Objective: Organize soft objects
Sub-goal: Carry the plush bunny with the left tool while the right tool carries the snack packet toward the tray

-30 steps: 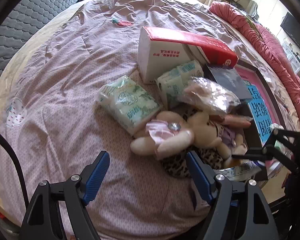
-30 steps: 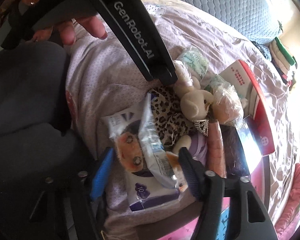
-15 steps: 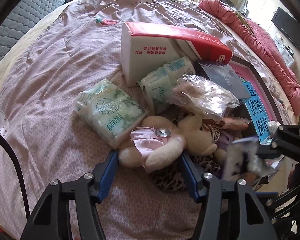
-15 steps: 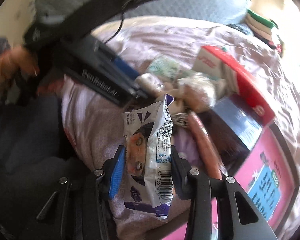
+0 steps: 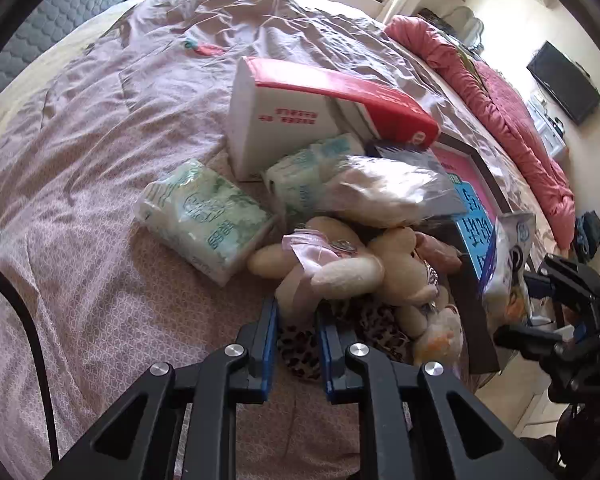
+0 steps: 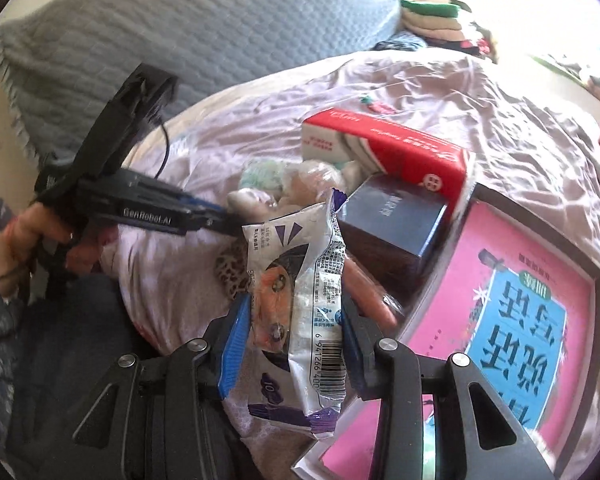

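Left gripper [image 5: 296, 310] has just been closing, and its blue pads now pinch the pink-dressed body of a cream plush rabbit [image 5: 340, 268] that lies on the bed [image 5: 100, 160]. The rabbit's long ear points to the left, and its head rests beside a smaller plush toy [image 5: 440, 332]. Under both toys lies a leopard-print cloth [image 5: 300, 356].

Just beyond the rabbit, to the left, a green tissue pack [image 5: 204, 216] lies flat on the pink bedspread. A second tissue pack [image 5: 304, 176] leans behind it, partly covered by a clear plastic bag [image 5: 384, 192] with something pale inside. Behind these stands a red and white box [image 5: 300, 116], tilted, and beside it a dark blue box [image 6: 392, 216]. To the right lies a framed pink and blue poster [image 6: 532, 300], flat on the bed.

Right gripper [image 6: 296, 336] clamps a white and purple snack packet [image 6: 300, 280] with an orange cartoon face; the packet stands up between the blue fingers and is lifted above the edge of the bed. In the left wrist view the same packet [image 5: 508, 264] shows at the right, near the poster. A pink sausage-shaped thing [image 6: 372, 300] lies under it, next to the dark box.

A person's hand [image 6: 28, 240] holds the handle of the left gripper. A grey quilted headboard [image 6: 180, 32] stands behind the bed, and a rolled red blanket [image 5: 500, 120] lies along the far side.
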